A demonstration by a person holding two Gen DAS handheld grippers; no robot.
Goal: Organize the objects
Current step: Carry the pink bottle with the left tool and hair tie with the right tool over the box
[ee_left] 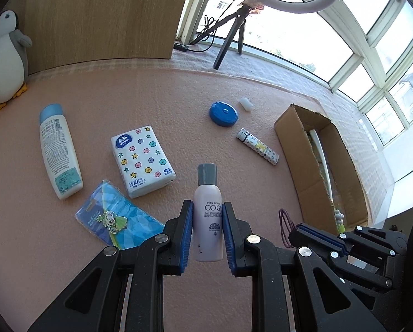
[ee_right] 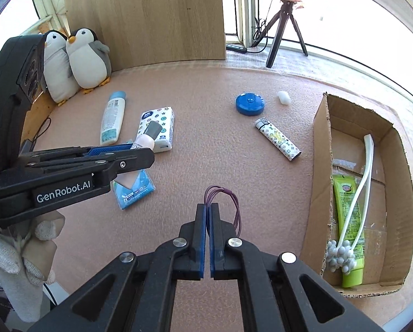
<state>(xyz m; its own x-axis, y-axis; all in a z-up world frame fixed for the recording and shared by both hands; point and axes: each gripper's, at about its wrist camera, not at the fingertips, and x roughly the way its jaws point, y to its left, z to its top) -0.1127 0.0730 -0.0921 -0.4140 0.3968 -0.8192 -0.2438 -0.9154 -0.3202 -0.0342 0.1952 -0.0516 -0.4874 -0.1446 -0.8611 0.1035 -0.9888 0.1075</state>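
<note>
Both jaws first: the left gripper (ee_left: 207,222) stands partly open with its blue pads either side of a pale lilac spray bottle (ee_left: 208,221); the pads sit just beside the bottle's body, and whether they press it I cannot tell. The right gripper (ee_right: 207,218) has its pads nearly together, only a thin slit between them, with a loop of purple hair ties (ee_right: 228,202) at its tips; whether the loop is pinched is hard to make out.

Taking the cardboard box (ee_right: 321,149) as landmark: it lies open at the right edge of the pink foam mat (ee_right: 206,110), holding a green tube (ee_right: 347,221) and a white massager with grey knobs (ee_right: 358,193). The spray bottle is well left of the box, with a grey cap and "COG…" lettering cut off by the curve of its body. Farther from the box lie a white lotion bottle with a blue cap (ee_left: 58,149), a tissue pack printed with stars and buttons (ee_left: 142,157), and a blue carded packet (ee_left: 117,221), partly hidden by the left gripper. Near the box lie a patterned lighter (ee_right: 278,139), a round blue case (ee_right: 250,104) and a small white cap (ee_right: 284,97). Two plush penguins (ee_right: 87,58) sit farthest from the box, against a wooden panel (ee_right: 151,13).
</note>
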